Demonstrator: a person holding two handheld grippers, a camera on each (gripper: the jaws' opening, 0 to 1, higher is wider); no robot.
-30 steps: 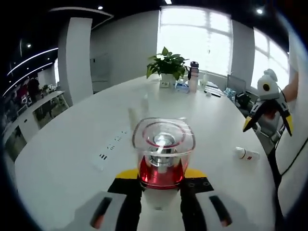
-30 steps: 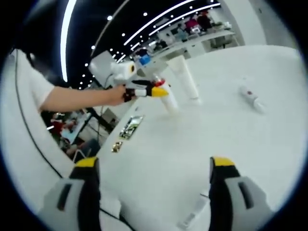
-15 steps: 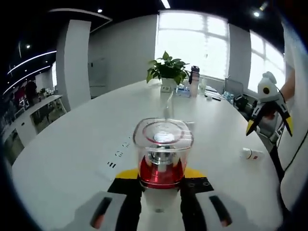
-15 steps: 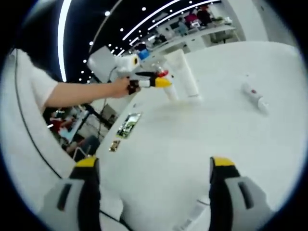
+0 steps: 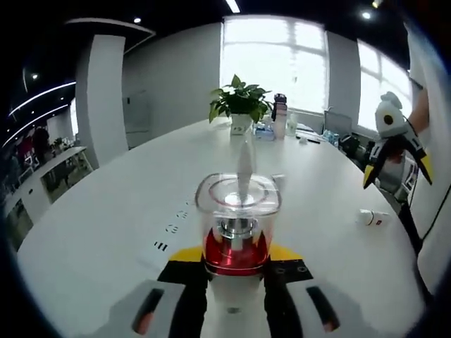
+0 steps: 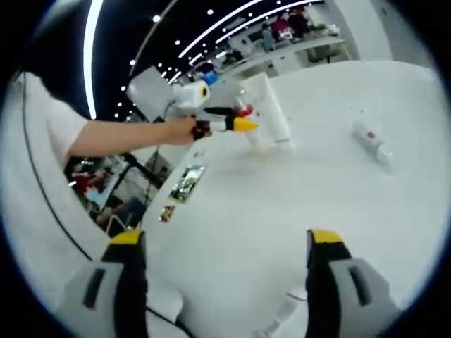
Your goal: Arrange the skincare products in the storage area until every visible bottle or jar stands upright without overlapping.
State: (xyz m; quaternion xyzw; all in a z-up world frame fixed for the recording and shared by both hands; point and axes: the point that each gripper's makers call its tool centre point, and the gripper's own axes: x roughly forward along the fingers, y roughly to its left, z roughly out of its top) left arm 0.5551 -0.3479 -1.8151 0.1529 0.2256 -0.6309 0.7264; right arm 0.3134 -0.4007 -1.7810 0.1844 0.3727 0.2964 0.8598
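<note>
My left gripper (image 5: pixel 236 255) is shut on a bottle (image 5: pixel 237 222) with a red body and a clear square cap, held just above the white table (image 5: pixel 106 232). Right behind it stands a white tube (image 5: pixel 244 163). A small white bottle (image 5: pixel 373 217) lies on its side to the right, below my right gripper (image 5: pixel 398 176), which hangs open in the air. In the right gripper view my right gripper (image 6: pixel 225 282) is open and empty, and the left gripper (image 6: pixel 229 125) holds the red bottle (image 6: pixel 242 108) next to a tall white tube (image 6: pixel 271 105). The small bottle (image 6: pixel 372 143) lies further right.
A potted plant (image 5: pixel 240 104) and several bottles stand at the table's far end. Flush power sockets (image 5: pixel 171 231) sit left of the held bottle. Two flat cards (image 6: pixel 184 184) lie near the table edge, and a white tube (image 6: pixel 282 313) lies between my right jaws.
My left gripper has carried the red bottle closer to the standing white tubes. The right gripper has stayed open and almost still.
</note>
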